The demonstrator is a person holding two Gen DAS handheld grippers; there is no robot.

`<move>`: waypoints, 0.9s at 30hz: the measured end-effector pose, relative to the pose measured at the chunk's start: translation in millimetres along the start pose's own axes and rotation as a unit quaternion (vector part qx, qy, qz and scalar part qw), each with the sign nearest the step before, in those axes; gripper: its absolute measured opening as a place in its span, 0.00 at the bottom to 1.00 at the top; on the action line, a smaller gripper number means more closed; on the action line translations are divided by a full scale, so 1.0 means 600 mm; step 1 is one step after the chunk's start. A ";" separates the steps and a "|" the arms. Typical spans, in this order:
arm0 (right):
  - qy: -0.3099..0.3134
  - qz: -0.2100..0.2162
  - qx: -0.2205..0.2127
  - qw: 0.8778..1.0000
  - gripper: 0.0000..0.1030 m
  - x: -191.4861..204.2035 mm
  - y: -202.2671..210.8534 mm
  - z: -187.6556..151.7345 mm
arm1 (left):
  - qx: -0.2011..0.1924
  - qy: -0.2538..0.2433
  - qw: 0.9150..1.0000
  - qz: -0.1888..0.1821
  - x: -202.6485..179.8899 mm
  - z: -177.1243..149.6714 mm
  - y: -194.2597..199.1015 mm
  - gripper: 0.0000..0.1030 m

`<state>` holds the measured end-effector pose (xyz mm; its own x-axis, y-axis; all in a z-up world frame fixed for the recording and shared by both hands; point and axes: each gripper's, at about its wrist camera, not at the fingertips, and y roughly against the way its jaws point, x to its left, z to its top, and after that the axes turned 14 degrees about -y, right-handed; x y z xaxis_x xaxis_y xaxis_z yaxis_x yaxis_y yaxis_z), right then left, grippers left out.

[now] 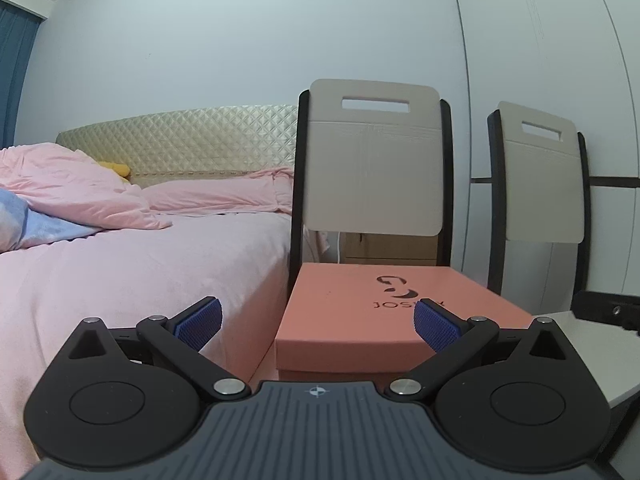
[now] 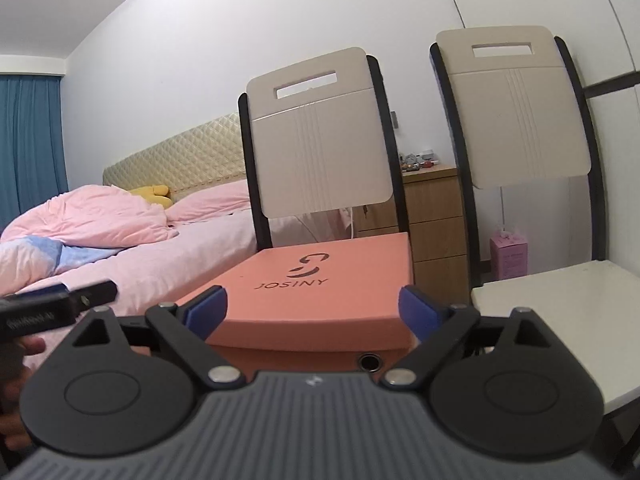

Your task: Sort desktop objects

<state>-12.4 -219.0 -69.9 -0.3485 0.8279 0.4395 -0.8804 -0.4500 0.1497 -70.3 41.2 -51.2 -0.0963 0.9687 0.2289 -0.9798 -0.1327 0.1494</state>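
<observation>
A salmon-pink shoebox [image 1: 360,320] with a dark logo lies shut on the seat of the left chair; in the right wrist view the shoebox [image 2: 320,292] reads JOSINY. My left gripper [image 1: 318,322] is open and empty, held just in front of the box. My right gripper [image 2: 312,310] is open and empty, its blue pads [image 2: 208,308] spread about as wide as the box's near end. Part of the other gripper [image 2: 52,304] and a hand show at the left edge of the right wrist view. No small desktop objects are visible.
Two beige chairs [image 1: 372,160] with black frames stand side by side; the right chair's white seat [image 2: 560,320] is bare. A bed [image 1: 120,280] with pink bedding lies to the left. A wooden drawer unit [image 2: 432,220] and a pink carton [image 2: 508,256] stand behind the chairs.
</observation>
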 end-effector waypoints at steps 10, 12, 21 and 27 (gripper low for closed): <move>0.024 0.001 -0.001 1.000 1.00 0.010 -0.019 -0.015 | -0.004 0.005 1.000 0.028 0.010 -0.007 -0.009 1.00; 0.020 0.000 -0.002 1.000 1.00 0.010 -0.021 -0.018 | -0.003 0.005 1.000 0.030 0.010 -0.009 -0.010 1.00; 0.020 -0.030 -0.010 0.999 1.00 0.013 -0.015 -0.026 | 0.005 0.001 0.999 0.038 0.011 -0.011 -0.013 1.00; 0.024 -0.047 -0.014 0.999 1.00 0.011 -0.012 -0.026 | -0.002 -0.001 0.999 0.038 0.007 -0.010 -0.009 1.00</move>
<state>-13.5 -205.2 -82.2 -0.2785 0.8810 0.3825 -0.9181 -0.3611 0.1632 -66.2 47.1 -57.1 -0.1699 0.9553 0.2420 -0.9705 -0.2049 0.1274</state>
